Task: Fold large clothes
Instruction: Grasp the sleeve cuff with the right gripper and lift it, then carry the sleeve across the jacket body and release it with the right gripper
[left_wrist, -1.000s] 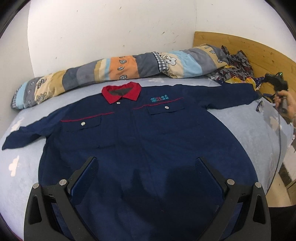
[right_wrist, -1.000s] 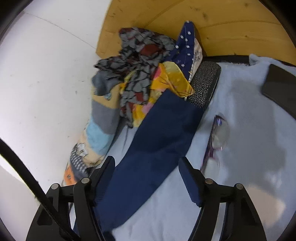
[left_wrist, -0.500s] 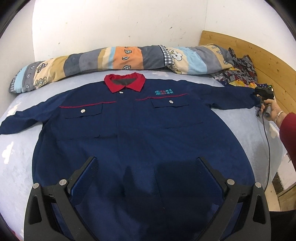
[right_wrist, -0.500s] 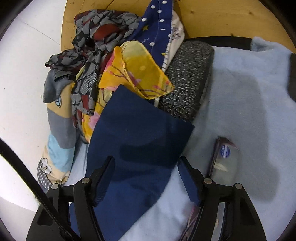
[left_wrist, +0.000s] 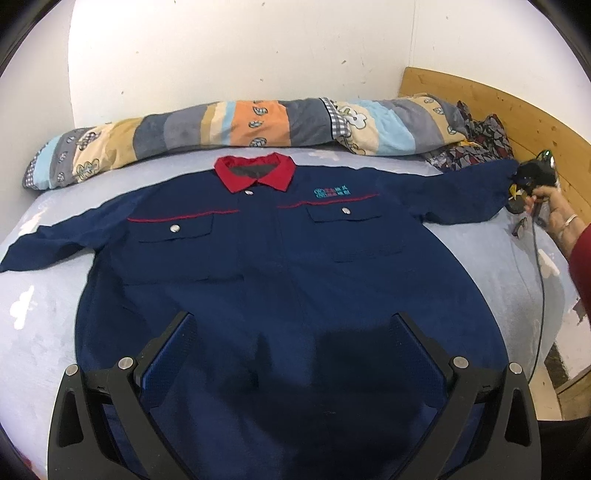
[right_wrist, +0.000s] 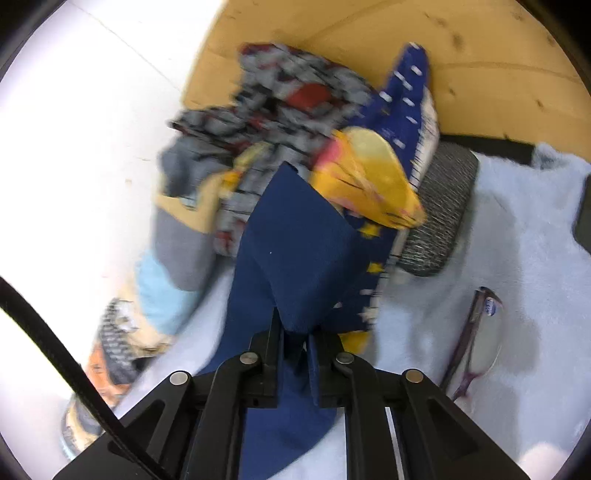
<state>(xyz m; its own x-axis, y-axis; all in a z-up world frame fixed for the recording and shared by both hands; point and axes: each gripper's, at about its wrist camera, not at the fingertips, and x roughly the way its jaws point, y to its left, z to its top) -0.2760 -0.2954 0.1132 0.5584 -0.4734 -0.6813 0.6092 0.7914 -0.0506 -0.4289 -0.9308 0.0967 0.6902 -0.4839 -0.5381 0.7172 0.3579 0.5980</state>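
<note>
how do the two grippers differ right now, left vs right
The left gripper has its jaws spread wide, while the right gripper is shut on the jacket's sleeve cuff. The left gripper hovers over the lower front of the navy jacket holding nothing; the right gripper has the cuff bunched between its fingers at the bed's edge. Both are black two-finger tools with blue pads.

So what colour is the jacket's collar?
Red, on the navy jacket; the collar shows best in the left wrist view.
</note>
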